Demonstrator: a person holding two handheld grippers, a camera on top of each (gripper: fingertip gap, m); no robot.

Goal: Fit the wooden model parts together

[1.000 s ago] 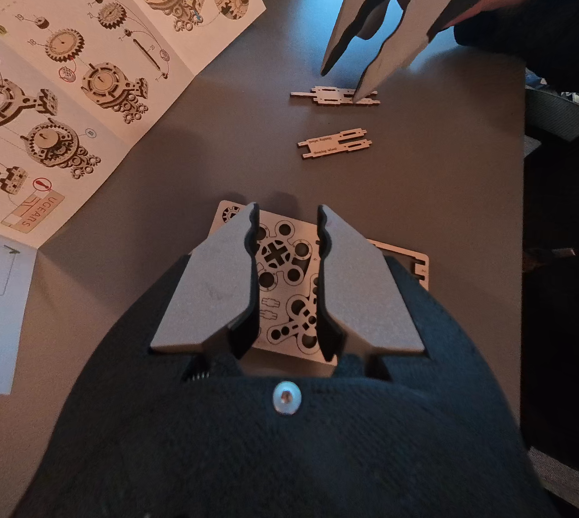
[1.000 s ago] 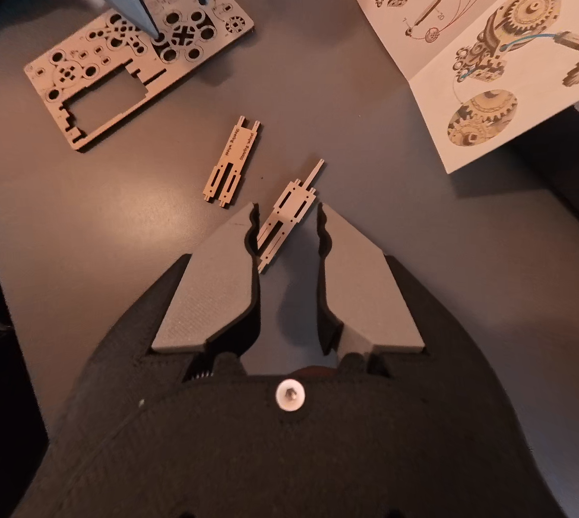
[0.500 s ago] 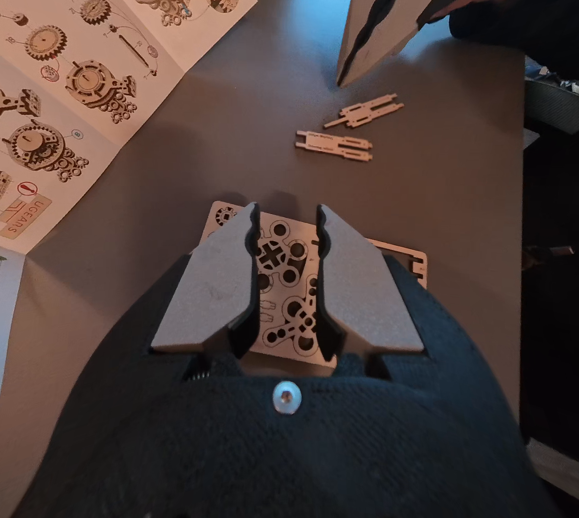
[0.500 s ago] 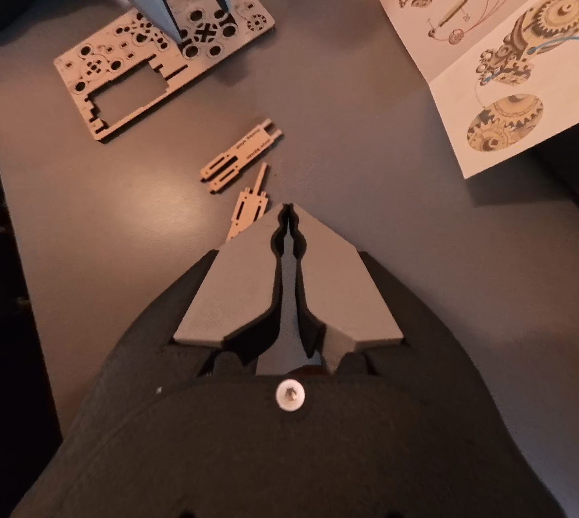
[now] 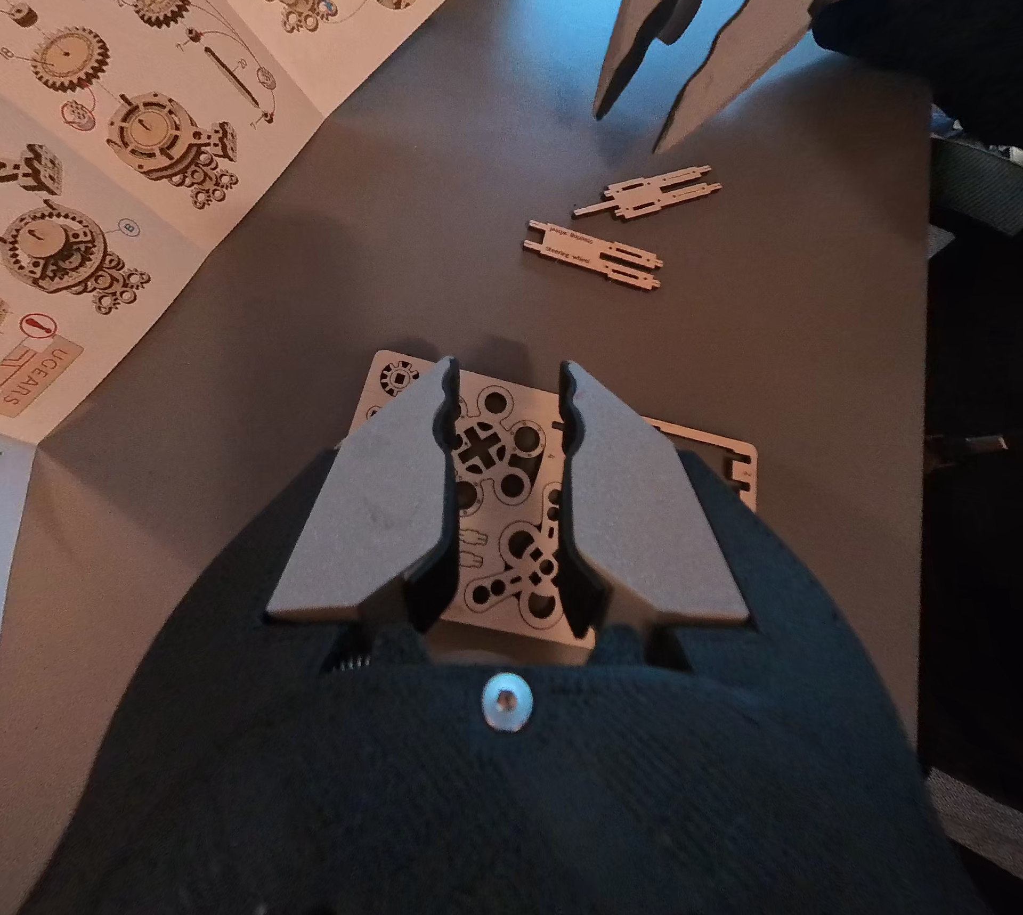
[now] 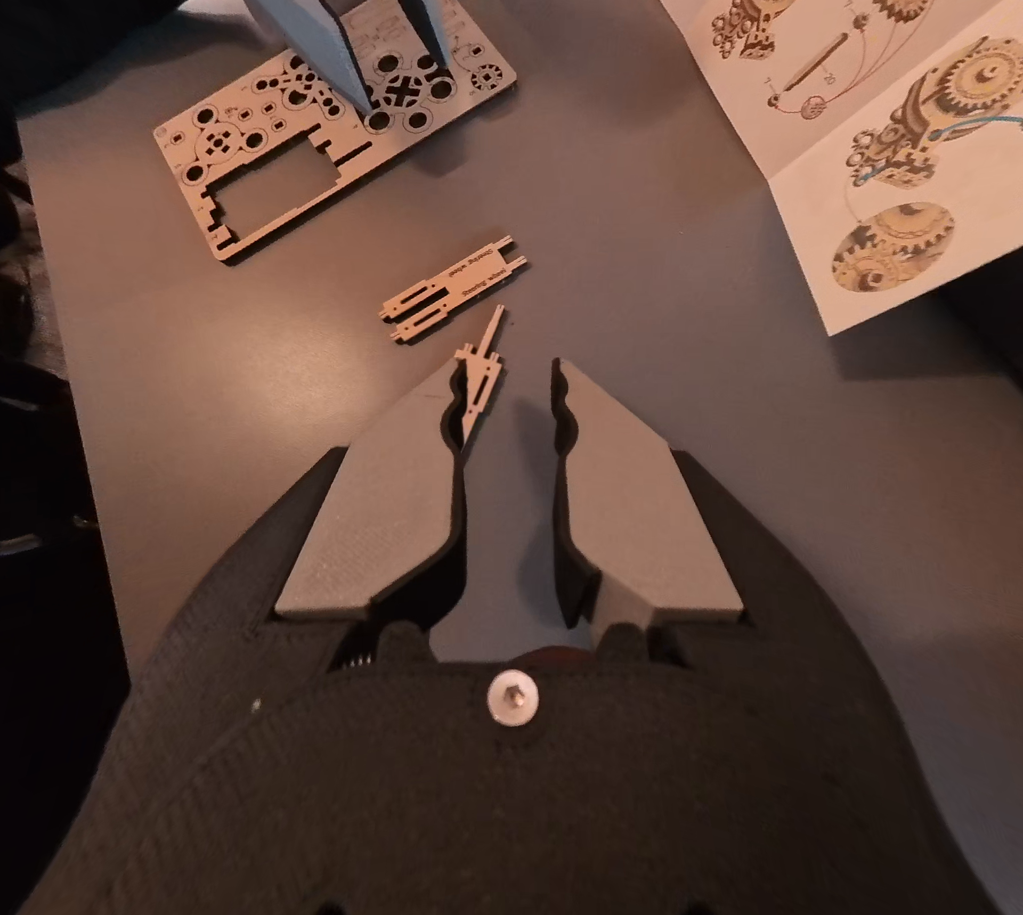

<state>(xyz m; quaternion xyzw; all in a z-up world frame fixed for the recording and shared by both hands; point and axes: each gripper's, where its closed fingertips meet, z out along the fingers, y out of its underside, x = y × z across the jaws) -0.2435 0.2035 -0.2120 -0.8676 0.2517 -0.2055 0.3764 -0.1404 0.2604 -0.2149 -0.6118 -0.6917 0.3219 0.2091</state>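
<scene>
Two small flat wooden parts lie loose on the grey table. The slotted part with a thin pin [image 5: 647,194] [image 6: 480,369] lies by my right gripper's left fingertip. The lettered forked part [image 5: 592,255] [image 6: 453,289] lies just beyond it. My right gripper [image 6: 502,374] is open and empty above the table; it also shows in the left wrist view [image 5: 631,130]. My left gripper [image 5: 508,375] is open, its tips down on the laser-cut wooden sheet [image 5: 495,451] [image 6: 265,158], around a cross-holed round piece. It shows in the right wrist view [image 6: 407,89].
A folded instruction sheet with gear drawings [image 5: 144,114] [image 6: 863,75] lies on the table beside the parts. The table's edge [image 5: 924,390] runs close to the loose parts, with dark floor beyond. A person's dark sleeve [image 5: 941,3] is behind the right gripper. There is about 12 cm between the tips of the two grippers.
My right gripper shut beside the pinned part, knocking it askew, then opened again and now stands over it. The left gripper stayed on the sheet.
</scene>
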